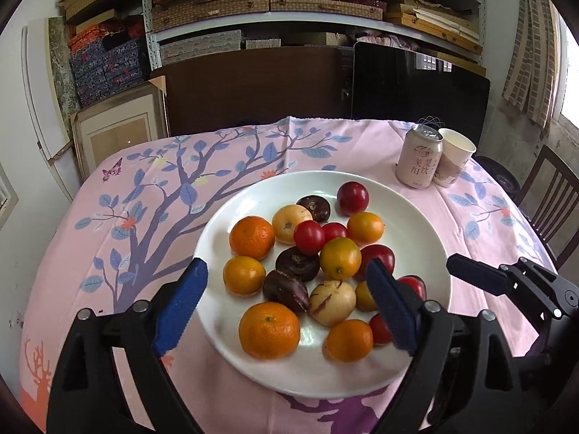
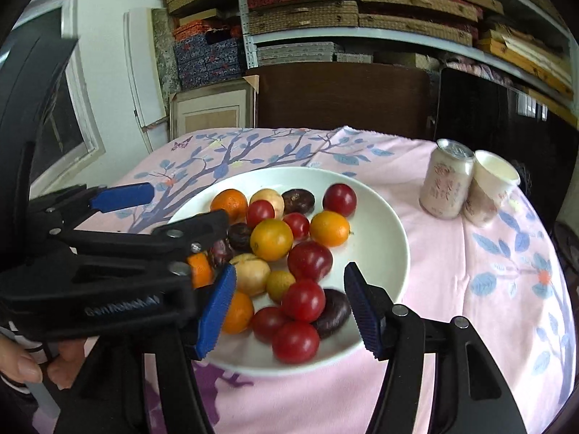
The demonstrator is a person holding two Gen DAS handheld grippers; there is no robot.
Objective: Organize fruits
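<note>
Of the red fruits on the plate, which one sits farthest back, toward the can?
The lone red fruit at the plate's far side, right of a dark purple fruit; the other reds sit closer.

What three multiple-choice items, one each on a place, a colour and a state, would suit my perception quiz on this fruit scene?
1. Where is the pink drink can?
A. On the round white plate
B. Beside the white paper cup
C. On the shelf

2. What colour are the gripper finger pads?
A. Blue
B. Red
C. Green

3. How is the left gripper?
A. Shut on an orange
B. Shut, holding nothing
C. Open, holding nothing

Key: B, can and cup stand together on the cloth; A, the pads show blue; C, its fingers are spread above the plate.
</note>
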